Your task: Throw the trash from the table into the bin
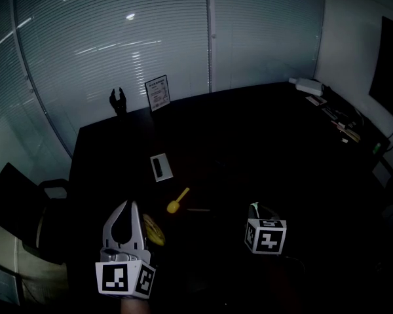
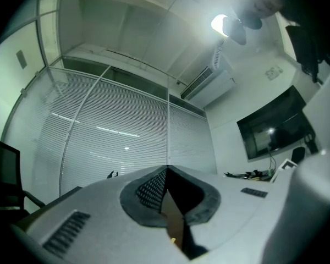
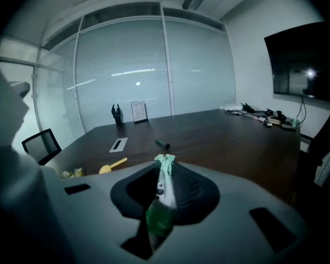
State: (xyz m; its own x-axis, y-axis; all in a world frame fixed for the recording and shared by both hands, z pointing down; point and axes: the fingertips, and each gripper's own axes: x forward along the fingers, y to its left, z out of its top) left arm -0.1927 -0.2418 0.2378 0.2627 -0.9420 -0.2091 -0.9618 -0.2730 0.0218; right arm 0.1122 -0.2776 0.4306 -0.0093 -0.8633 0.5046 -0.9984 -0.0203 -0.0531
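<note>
My right gripper (image 1: 255,208) is clenched on a green-and-white wrapper (image 3: 163,188). It is pinched flat between the pads, and its pale end pokes out past the tips. I hold it over the near part of the dark tabletop (image 1: 249,136), clear of the surface.

My left gripper (image 1: 126,206) sits at the near left corner with its jaws closed tip to tip and nothing between them. It is aimed at the blinds (image 2: 126,131).

A crumpled yellow scrap (image 1: 152,229) lies just beside the left gripper. A yellow scoop (image 1: 178,201) lies a little farther in, between my two grippers. From the right gripper view a dark pen (image 3: 163,144) rests beyond the scoop, apart from it. A grey slotted panel (image 1: 161,167) is set into the tabletop towards the left edge.

At the far left corner a framed sign (image 1: 158,92) stands upright, with a small black stand (image 1: 118,101) near it. Cables and clutter (image 1: 334,113) line the far end of the right edge
</note>
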